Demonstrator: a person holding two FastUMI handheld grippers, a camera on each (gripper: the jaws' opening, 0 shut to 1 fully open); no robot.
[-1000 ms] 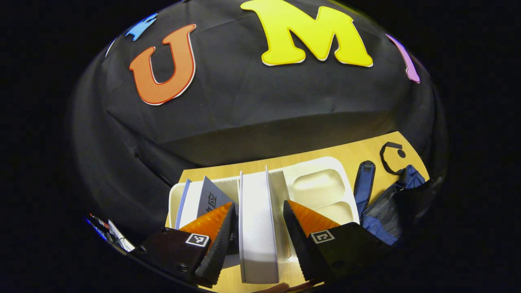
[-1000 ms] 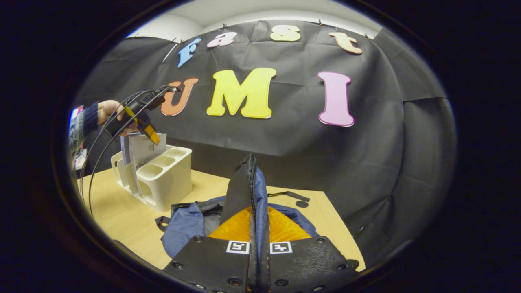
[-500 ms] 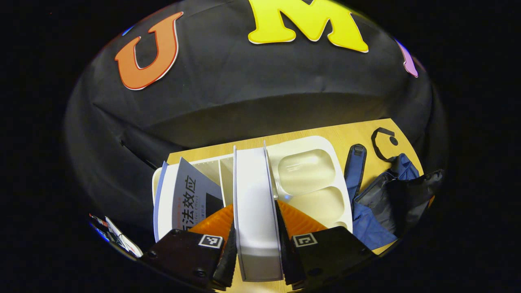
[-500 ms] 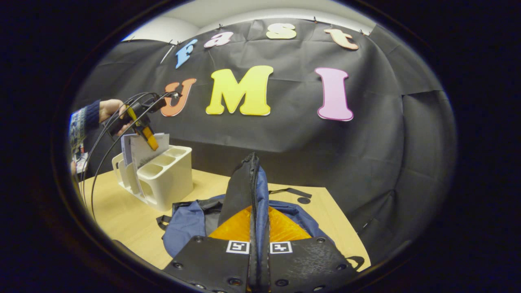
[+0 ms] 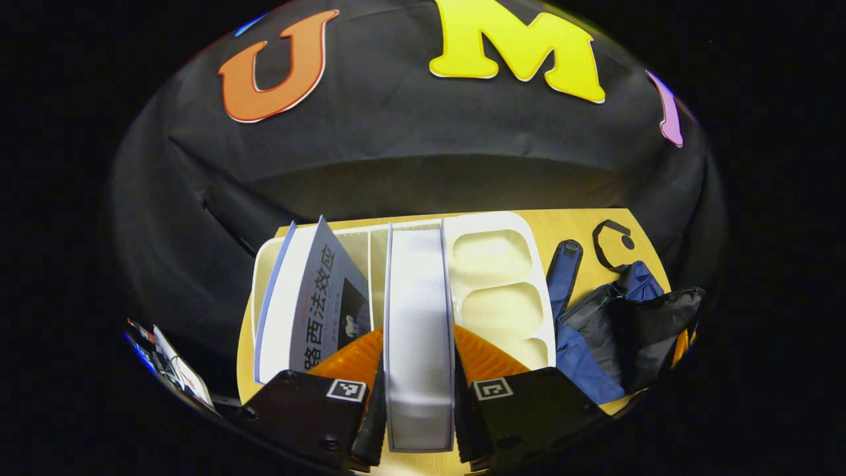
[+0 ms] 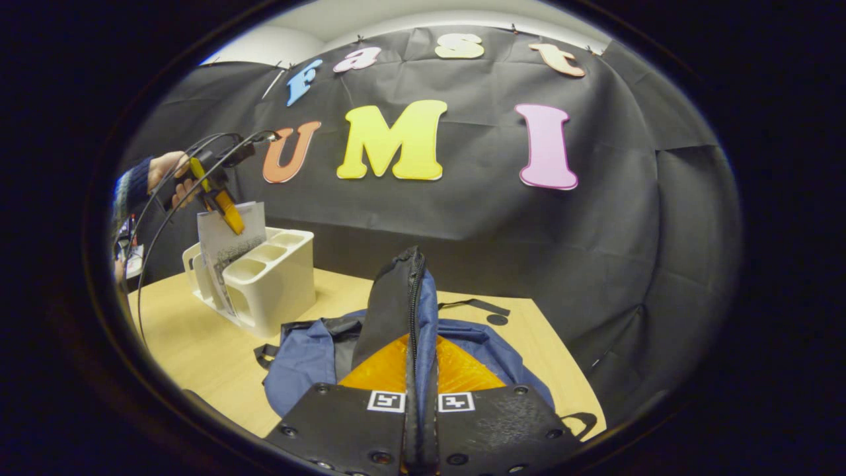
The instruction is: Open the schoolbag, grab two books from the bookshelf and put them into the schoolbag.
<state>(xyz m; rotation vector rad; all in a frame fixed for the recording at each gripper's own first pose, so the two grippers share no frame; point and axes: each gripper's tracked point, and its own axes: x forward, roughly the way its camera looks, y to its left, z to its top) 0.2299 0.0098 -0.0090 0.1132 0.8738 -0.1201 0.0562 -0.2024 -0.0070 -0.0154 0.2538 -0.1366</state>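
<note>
Lifted book (image 5: pixel 418 330), clamped by left hand-held gripper (image 5: pixel 418 423).

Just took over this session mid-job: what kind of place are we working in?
Likely a staged recording booth, not a real room: black cloth wall, a wooden table holding a white bookshelf and a blue schoolbag.

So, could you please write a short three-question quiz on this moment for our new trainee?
1. True or false: the left gripper is shut on a white book standing in the bookshelf.
2. What does the right gripper pinch? A) a strap B) the schoolbag's zipper edge C) a book
3. Fill in: the second book, with the grey cover, leans in the shelf to the ____ of the gripped one in the left gripper view.

Key: 1 true. 2 B, the zipper edge of the blue schoolbag, held up. 3 left.
</note>
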